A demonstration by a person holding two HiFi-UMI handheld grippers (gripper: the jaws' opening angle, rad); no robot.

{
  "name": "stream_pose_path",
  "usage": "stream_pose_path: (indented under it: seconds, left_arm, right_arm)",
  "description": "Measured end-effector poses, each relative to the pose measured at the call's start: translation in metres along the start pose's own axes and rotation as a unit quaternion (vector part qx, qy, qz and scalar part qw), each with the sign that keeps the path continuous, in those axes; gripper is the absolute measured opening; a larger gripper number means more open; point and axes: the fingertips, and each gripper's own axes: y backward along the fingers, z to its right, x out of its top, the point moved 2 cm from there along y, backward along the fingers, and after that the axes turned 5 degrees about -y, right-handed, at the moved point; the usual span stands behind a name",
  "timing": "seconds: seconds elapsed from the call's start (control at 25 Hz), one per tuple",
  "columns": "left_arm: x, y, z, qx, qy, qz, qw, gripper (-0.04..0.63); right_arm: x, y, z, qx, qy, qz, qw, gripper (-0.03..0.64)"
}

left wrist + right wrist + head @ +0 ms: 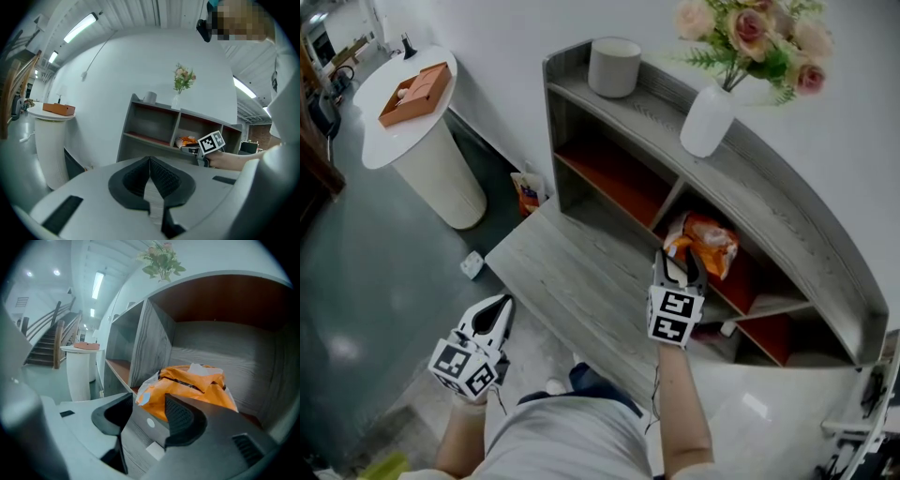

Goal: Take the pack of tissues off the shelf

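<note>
Head view: the right gripper (680, 267) reaches the middle compartment of the shelf (787, 202), where the orange pack of tissues (708, 242) lies; the left gripper (497, 317) hangs low.

Left gripper view: fingers (164, 174) closed together, empty.

Right gripper view: fingers (182, 416) spread apart, with the pack just beyond, ungripped.

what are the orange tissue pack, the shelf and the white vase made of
Tissue pack: thin soft plastic film, glossy; it crinkles and catches light.
Shelf: wood or wood-look laminate, matte grey; grain lines show, with orange-brown inner panels.
Vase: probably glazed ceramic, smooth white with a soft sheen; could be plastic.
</note>
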Motion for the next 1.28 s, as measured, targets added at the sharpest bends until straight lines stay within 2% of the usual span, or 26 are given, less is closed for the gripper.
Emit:
stream_pose_path:
  seconds: [0.08, 0.32, 0.64, 1.0, 1.28]
  left_arm:
    - [-0.002, -0.002, 0.001, -0.002, 0.003, -0.001, 1.0000, 0.015]
    - [-0.003, 0.000, 0.001, -0.005, 0.004, -0.002, 1.0000, 0.015]
    - [-0.004, 0.012, -0.003, -0.001, 0.006, 0.003, 1.0000, 0.015]
    - [-0.002, 0.032, -0.008, 0.007, 0.005, 0.017, 0.9998, 0.015]
    - [-0.001, 0.057, -0.012, 0.019, 0.006, 0.029, 0.9994, 0.015]
  right_arm:
    - [-0.002, -0.002, 0.003, -0.004, 0.001, -0.005, 1.000, 0.196]
    - [-0.003, -0.003, 0.006, -0.013, -0.001, -0.009, 1.000, 0.164]
    - [-0.001, 0.006, 0.008, -0.026, -0.007, 0.001, 1.000, 0.063]
    - [0.018, 0.027, -0.020, -0.022, 0.022, 0.035, 0.999, 0.051]
    - [0.030, 0.043, -0.053, -0.010, 0.014, 0.047, 0.999, 0.048]
